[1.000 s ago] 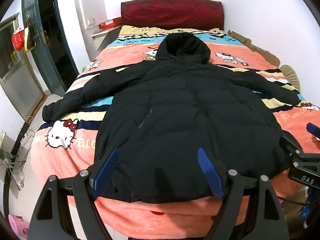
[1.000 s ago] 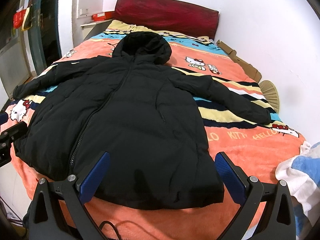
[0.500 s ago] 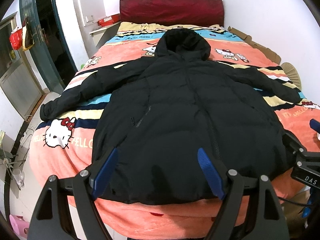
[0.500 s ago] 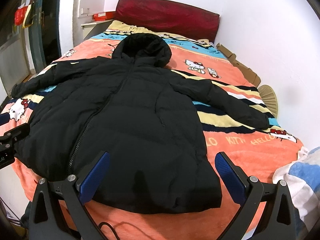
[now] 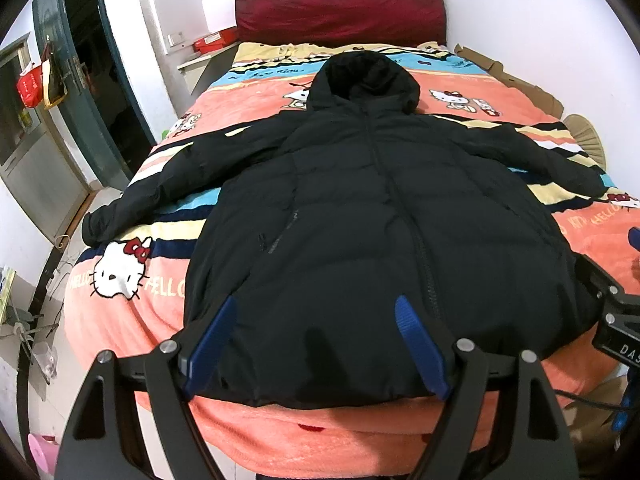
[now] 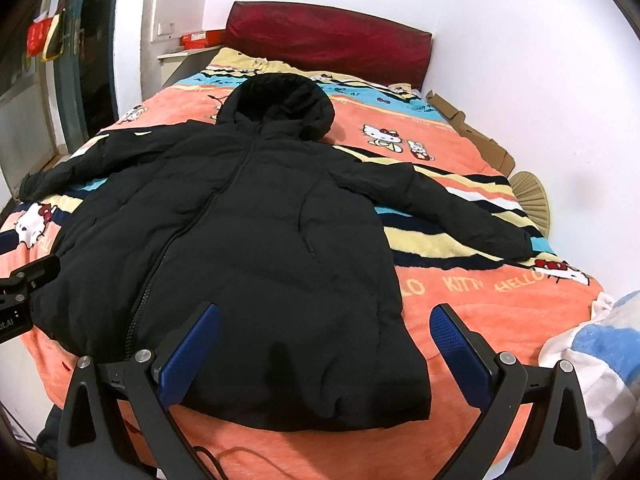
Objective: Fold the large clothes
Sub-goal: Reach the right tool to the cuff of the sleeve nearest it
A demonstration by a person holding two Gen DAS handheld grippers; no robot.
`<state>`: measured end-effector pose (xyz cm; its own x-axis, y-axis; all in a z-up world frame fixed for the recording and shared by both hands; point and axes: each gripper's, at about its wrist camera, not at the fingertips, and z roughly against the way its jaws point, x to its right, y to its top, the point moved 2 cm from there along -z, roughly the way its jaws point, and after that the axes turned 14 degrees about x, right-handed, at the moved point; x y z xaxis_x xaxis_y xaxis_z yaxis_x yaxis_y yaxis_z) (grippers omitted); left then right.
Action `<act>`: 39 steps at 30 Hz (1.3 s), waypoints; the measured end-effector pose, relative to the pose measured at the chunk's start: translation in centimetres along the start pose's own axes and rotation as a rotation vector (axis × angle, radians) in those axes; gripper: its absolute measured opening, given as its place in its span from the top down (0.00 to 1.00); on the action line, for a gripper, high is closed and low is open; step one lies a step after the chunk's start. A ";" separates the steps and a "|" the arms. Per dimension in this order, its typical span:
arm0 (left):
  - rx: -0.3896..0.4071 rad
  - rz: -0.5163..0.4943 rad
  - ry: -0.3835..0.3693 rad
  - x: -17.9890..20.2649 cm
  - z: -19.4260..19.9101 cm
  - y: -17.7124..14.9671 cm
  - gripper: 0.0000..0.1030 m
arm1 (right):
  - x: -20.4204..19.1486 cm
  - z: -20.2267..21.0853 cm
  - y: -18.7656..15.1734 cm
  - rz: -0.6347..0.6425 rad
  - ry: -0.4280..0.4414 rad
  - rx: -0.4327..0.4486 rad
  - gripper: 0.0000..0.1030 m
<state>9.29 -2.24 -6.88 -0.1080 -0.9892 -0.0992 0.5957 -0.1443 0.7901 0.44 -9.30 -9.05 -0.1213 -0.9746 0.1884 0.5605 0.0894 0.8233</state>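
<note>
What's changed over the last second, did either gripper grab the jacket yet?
No grab. Both views shifted slightly, so the grippers drifted a little. The left gripper and right gripper stay open above the hem. The jacket lies spread flat as before.

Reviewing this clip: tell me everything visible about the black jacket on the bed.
The black jacket is a puffy, quilted hooded coat, matte fabric, lying front-up and flat on the cartoon-print blanket. Its centre zip looks closed, with a slanted pocket on each side. The hood points toward the red headboard, both sleeves spread outward, and the hem lies near the foot edge. Both open claws, left and right, hover at the hem; neither grips it.
</note>
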 end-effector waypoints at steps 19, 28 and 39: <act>0.154 0.192 -0.048 -9.8 -7.2 15.9 0.21 | 18.0 -9.2 10.9 -0.399 -0.197 0.134 0.01; 0.092 0.227 -0.055 -11.6 -15.7 16.6 0.22 | 32.3 -21.9 1.1 -0.703 -0.448 -0.069 0.01; 0.068 0.309 0.010 -14.7 -21.1 15.4 0.22 | 40.3 -27.5 -7.2 -1.031 -0.535 -0.108 0.14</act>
<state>36.82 9.53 -6.00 0.0784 -0.9861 0.1464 0.5445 0.1654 0.8223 14.01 -54.88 -22.08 -0.8751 -0.3623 -0.3208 0.0585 -0.7373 0.6730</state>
